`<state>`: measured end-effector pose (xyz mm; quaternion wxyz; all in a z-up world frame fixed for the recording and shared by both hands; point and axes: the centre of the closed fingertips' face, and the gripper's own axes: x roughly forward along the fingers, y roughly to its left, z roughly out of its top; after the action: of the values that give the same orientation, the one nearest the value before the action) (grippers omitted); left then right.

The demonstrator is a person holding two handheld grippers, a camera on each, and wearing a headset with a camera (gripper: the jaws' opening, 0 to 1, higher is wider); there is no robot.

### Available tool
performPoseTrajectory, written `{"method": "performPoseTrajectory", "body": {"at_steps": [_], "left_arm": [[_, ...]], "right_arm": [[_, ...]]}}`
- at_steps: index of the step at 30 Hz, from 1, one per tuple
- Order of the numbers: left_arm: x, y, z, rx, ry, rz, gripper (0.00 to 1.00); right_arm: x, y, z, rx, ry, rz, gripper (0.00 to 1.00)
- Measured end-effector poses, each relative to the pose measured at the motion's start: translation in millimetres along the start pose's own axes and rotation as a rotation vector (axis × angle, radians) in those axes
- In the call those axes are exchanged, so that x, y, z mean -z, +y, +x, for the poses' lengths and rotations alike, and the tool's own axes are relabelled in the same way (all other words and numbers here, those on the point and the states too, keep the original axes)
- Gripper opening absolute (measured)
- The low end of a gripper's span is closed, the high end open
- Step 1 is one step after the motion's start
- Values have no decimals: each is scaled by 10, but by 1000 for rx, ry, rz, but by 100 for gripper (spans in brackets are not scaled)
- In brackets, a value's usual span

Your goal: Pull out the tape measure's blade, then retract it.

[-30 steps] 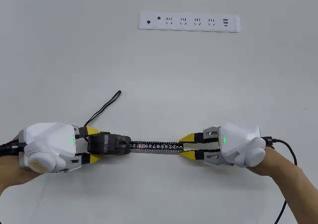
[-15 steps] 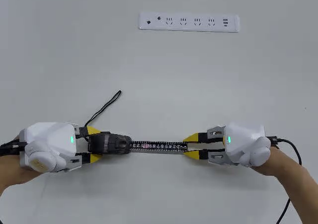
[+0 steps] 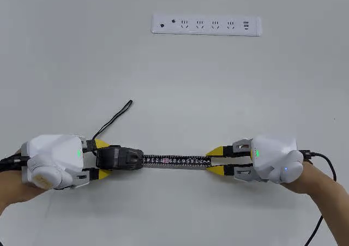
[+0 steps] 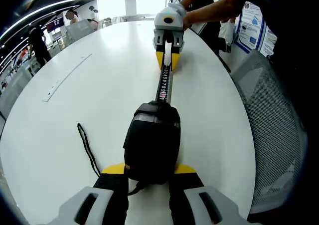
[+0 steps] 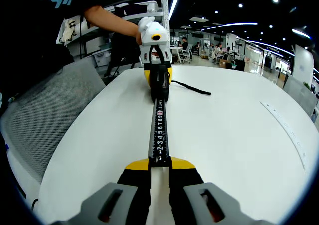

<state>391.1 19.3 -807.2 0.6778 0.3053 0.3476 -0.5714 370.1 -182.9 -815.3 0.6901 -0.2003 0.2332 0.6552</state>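
Observation:
A black tape measure case (image 3: 119,158) lies on the white table, held between the yellow-tipped jaws of my left gripper (image 3: 102,159), which is shut on it. In the left gripper view the case (image 4: 152,141) sits right at that gripper (image 4: 149,169). Its dark blade (image 3: 174,161) with white numbers runs rightward to my right gripper (image 3: 216,160), shut on the blade's end. The right gripper view has the blade (image 5: 159,132) stretching from my right gripper (image 5: 159,164) to the case (image 5: 159,87). A black wrist strap (image 3: 113,118) trails from the case.
A white power strip (image 3: 206,24) lies flat at the far side of the table. A grey mesh chair (image 4: 276,135) stands beside the table edge. Black cables (image 3: 322,202) run back from the right gripper. People stand far off in the room.
My right gripper has moved further right with the blade end, so more blade is out of the case. The left gripper and case have stayed put.

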Motion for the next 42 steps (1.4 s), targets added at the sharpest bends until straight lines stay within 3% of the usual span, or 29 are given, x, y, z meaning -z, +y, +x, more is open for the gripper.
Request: {"method": "performPoseTrajectory", "body": {"at_steps": [42], "left_arm": [[-10, -11, 9, 1, 10, -1, 28]], "right_arm": [[341, -23, -388, 36, 57, 26, 11]]}}
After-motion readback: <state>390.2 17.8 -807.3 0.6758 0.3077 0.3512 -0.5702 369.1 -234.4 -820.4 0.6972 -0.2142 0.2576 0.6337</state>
